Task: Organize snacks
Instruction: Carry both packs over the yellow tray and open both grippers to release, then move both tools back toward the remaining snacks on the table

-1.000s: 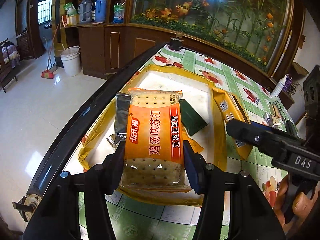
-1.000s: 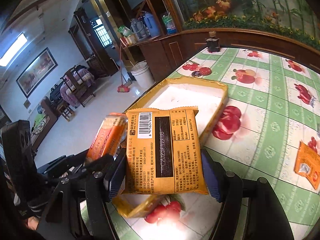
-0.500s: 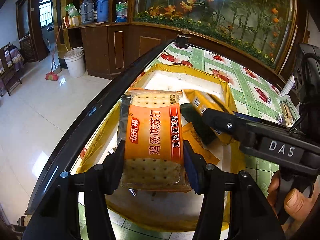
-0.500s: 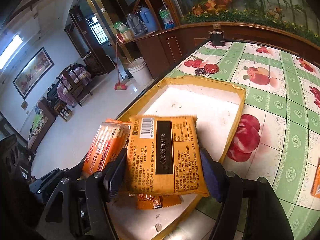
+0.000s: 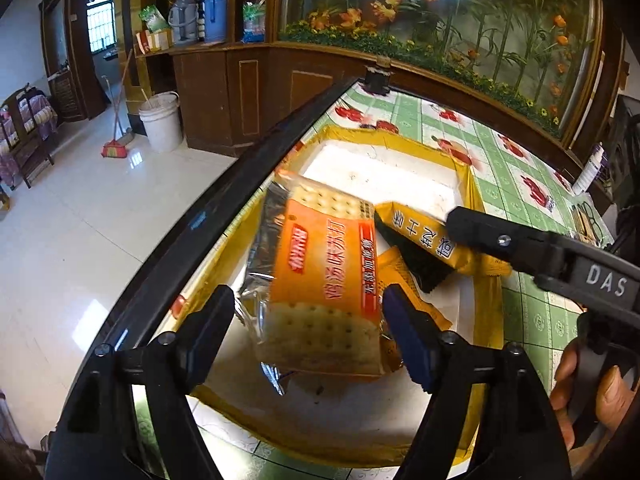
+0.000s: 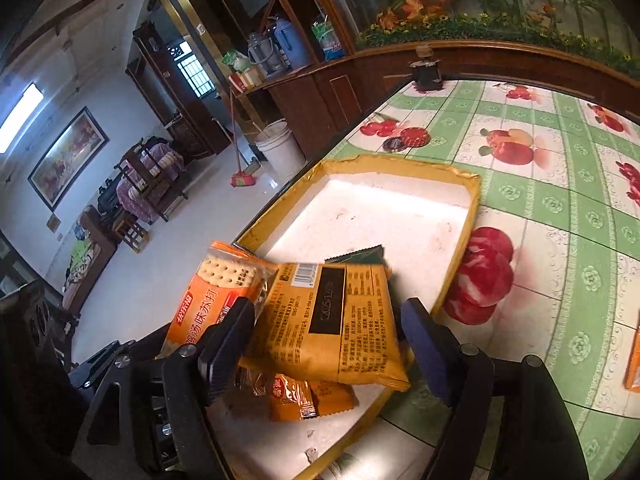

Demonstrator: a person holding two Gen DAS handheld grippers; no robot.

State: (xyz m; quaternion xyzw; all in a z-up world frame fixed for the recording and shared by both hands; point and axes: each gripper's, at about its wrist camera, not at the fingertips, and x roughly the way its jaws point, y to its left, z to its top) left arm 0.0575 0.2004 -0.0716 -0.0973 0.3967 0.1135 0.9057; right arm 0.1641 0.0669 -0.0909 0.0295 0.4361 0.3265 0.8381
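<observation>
A yellow-rimmed tray with a white floor lies on the table. My left gripper hovers over its near end, jaws opening. An orange cracker packet hangs tilted and blurred between the pads, with a gap at the left pad. My right gripper is also over the tray, jaws opening. A yellow snack packet sits loose and tilted between its pads, clear of the right one. The same cracker packet shows to its left. Orange sachets and a dark green packet lie beneath.
The table's dark edge runs just left of the tray, with open floor beyond. A green fruit-print tablecloth spreads to the right, with an orange packet on it. A small dark jar stands at the table's far end. A hand holds the right gripper's handle.
Both grippers' jaws have widened. The cracker packet and the yellow packet, gripped upright before, now sit tilted and loose between the pads, low over the tray. The right gripper moved in over the tray.
</observation>
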